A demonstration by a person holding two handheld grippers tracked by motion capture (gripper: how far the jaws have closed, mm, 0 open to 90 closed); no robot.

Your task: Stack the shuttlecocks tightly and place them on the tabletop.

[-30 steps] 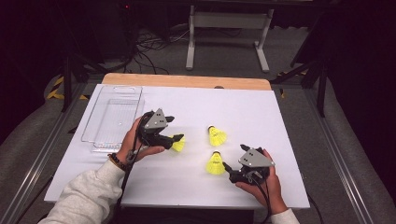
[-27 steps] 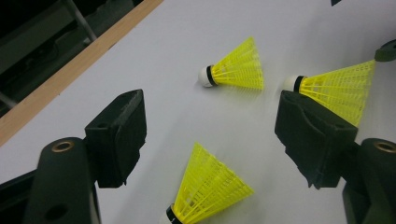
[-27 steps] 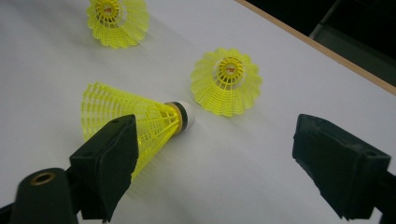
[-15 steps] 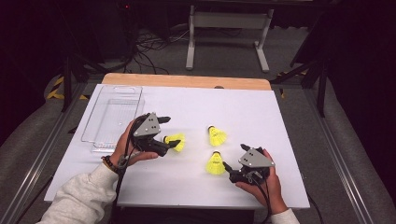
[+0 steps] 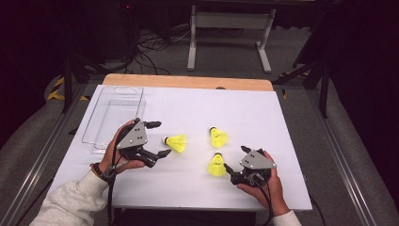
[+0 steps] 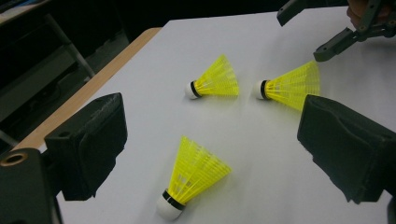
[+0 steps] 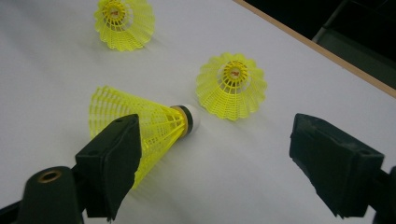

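Fingers of the left gripper (image 5: 159,139) stand spread, having just been opening, and the nearest shuttlecock (image 5: 176,142) lies loose on the surface between and just ahead of them, its white cork toward the gripper; in the left gripper view that same shuttlecock (image 6: 194,176) rests on its side with no pad pressing it. Spread too are the fingers of the right gripper (image 5: 235,164), with nothing pinched; the front shuttlecock (image 5: 217,165) lies just beside them, and in the right gripper view its mesh skirt (image 7: 140,126) sits against the left finger (image 7: 109,163), while the right finger is well apart from it. A third shuttlecock (image 5: 218,137) lies farther back, near the other two but touching neither. All three are bright yellow cones of ribbed plastic lattice with a black band and a rounded white cork. They lie on a smooth, matte white surface (image 5: 197,106) whose far edge shows a strip of bare wood (image 5: 188,81). At the left of the surface sits a clear plastic tray (image 5: 114,115), shallow and rectangular, close behind the left hand (image 5: 115,153). Open white room stretches across the far half and the right side. Beyond the surface, cables and a grey metal stand (image 5: 228,21) lie on the dark floor.
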